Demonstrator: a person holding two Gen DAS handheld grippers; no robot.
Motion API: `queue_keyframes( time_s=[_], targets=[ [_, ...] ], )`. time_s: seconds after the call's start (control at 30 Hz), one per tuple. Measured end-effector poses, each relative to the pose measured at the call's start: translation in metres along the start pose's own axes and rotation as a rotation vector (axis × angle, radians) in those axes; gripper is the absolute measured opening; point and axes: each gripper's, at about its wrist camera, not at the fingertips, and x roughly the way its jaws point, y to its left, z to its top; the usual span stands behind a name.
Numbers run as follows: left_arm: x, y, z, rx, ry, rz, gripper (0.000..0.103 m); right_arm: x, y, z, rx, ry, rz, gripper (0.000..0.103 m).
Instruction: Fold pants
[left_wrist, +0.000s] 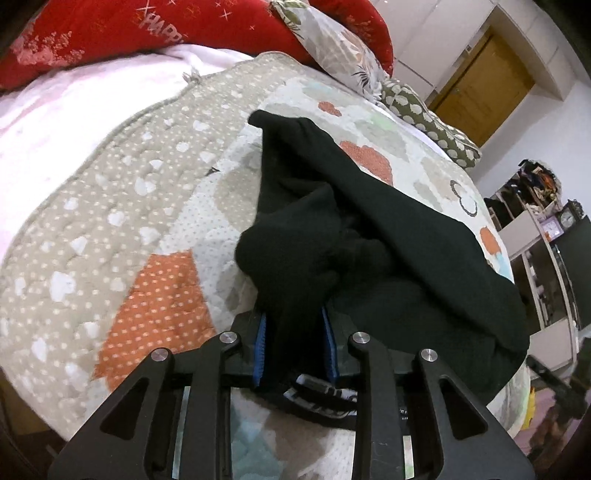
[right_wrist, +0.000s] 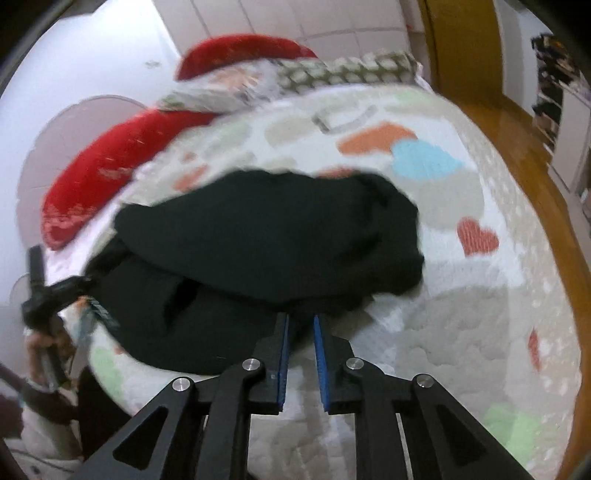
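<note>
Quilted cotton is covering the bed: a quilt in pale patches with orange, blue and green hearts, spreading across nearly all of both views. White walls are closing the room, with a wooden door at 1 o'clock in the left view and cluttered shelves at 3 o'clock. Red pillows are lying at 10 o'clock in the right view. Black pants are sitting bunched mid-quilt. The left gripper is pinching a fold of the pants at 6 o'clock. The right gripper is standing slightly parted, nothing between its blue pads, tips beside the pants' near edge.
</note>
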Motion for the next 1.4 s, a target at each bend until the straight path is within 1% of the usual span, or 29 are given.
queue_keyframes(
  time_s=[0.07, 0.1, 0.13, 0.2, 0.3, 0.33, 0.4, 0.5, 0.63, 0.7, 0.73, 0.8, 0.83, 0.87, 0.93, 1.0, 1.07, 1.13, 1.17, 1.2, 1.23, 1.27, 1.3, 1.33, 1.37, 1.4],
  targets=[
    [-0.009, -0.001, 0.004, -0.003, -0.012, 0.006, 0.025, -0.004, 0.010, 0.006, -0.035, -0.027, 0.012, 0.026],
    [-0.015, -0.002, 0.005, -0.005, -0.027, 0.012, 0.025, -0.002, 0.017, 0.009, -0.061, -0.040, 0.014, 0.039],
    [-0.021, -0.004, 0.006, 0.003, -0.043, 0.035, 0.025, 0.002, 0.022, 0.010, -0.077, -0.047, 0.020, 0.047],
    [-0.028, -0.006, 0.009, 0.030, -0.055, 0.055, 0.025, 0.017, 0.033, 0.013, -0.105, -0.030, 0.048, 0.047],
    [-0.039, -0.008, 0.013, 0.040, -0.079, 0.077, 0.025, 0.043, 0.044, 0.011, -0.118, 0.039, 0.097, 0.047],
    [-0.041, -0.007, 0.015, 0.039, -0.088, 0.085, 0.027, 0.052, 0.046, 0.010, -0.117, 0.066, 0.117, 0.047],
    [-0.046, -0.005, 0.018, 0.029, -0.107, 0.096, 0.036, 0.062, 0.045, 0.006, -0.102, 0.093, 0.151, 0.047],
    [-0.047, -0.005, 0.019, 0.013, -0.104, 0.066, 0.038, 0.079, 0.038, 0.004, -0.065, 0.138, 0.178, 0.047],
    [-0.039, -0.018, 0.016, 0.046, -0.087, 0.053, 0.038, 0.088, 0.030, 0.018, -0.013, 0.123, 0.217, 0.047],
    [-0.031, -0.023, 0.015, 0.051, -0.067, 0.037, 0.038, 0.093, 0.026, 0.030, 0.015, 0.082, 0.220, 0.047],
    [-0.028, -0.026, 0.014, 0.054, -0.059, 0.035, 0.038, 0.094, 0.023, 0.036, 0.034, 0.057, 0.225, 0.042],
    [-0.022, -0.029, 0.013, 0.066, -0.055, 0.054, 0.038, 0.098, 0.016, 0.052, 0.066, 0.001, 0.225, 0.031],
    [-0.020, -0.030, 0.013, 0.072, -0.057, 0.061, 0.038, 0.100, 0.014, 0.061, 0.066, -0.019, 0.222, 0.029],
    [-0.019, -0.030, 0.013, 0.074, -0.058, 0.063, 0.038, 0.103, 0.013, 0.077, 0.064, -0.051, 0.214, 0.029],
    [-0.017, -0.028, 0.015, 0.065, -0.060, 0.061, 0.038, 0.111, 0.015, 0.105, 0.039, -0.080, 0.188, 0.029],
    [-0.018, -0.025, 0.017, 0.050, -0.067, 0.054, 0.038, 0.131, 0.019, 0.140, -0.006, -0.092, 0.125, 0.029],
    [-0.018, -0.022, 0.019, 0.043, -0.070, 0.051, 0.038, 0.152, 0.019, 0.172, -0.022, -0.095, 0.078, 0.028],
    [-0.019, -0.019, 0.020, 0.041, -0.073, 0.061, 0.038, 0.170, 0.012, 0.201, -0.010, -0.119, 0.008, 0.028],
    [-0.021, -0.016, 0.021, 0.034, -0.076, 0.066, 0.038, 0.177, 0.005, 0.216, 0.018, -0.129, -0.030, 0.028],
    [-0.022, -0.013, 0.022, 0.027, -0.078, 0.065, 0.038, 0.179, -0.001, 0.223, 0.044, -0.112, -0.036, 0.028],
    [-0.024, -0.010, 0.022, 0.019, -0.081, 0.064, 0.038, 0.180, -0.009, 0.227, 0.082, -0.075, -0.023, 0.029],
    [-0.026, -0.005, 0.022, 0.007, -0.085, 0.063, 0.041, 0.174, -0.017, 0.226, 0.124, -0.034, 0.032, 0.030],
    [-0.027, -0.002, 0.021, 0.001, -0.088, 0.058, 0.051, 0.164, -0.022, 0.219, 0.131, -0.033, 0.074, 0.036],
    [-0.029, 0.003, 0.021, -0.012, -0.095, 0.044, 0.057, 0.150, -0.025, 0.210, 0.122, -0.043, 0.100, 0.050],
    [-0.031, 0.006, 0.020, -0.021, -0.100, 0.034, 0.065, 0.133, -0.026, 0.196, 0.100, -0.052, 0.089, 0.055],
    [-0.032, 0.009, 0.019, -0.032, -0.107, 0.018, 0.067, 0.115, -0.029, 0.177, 0.077, -0.056, 0.057, 0.060]
  ],
)
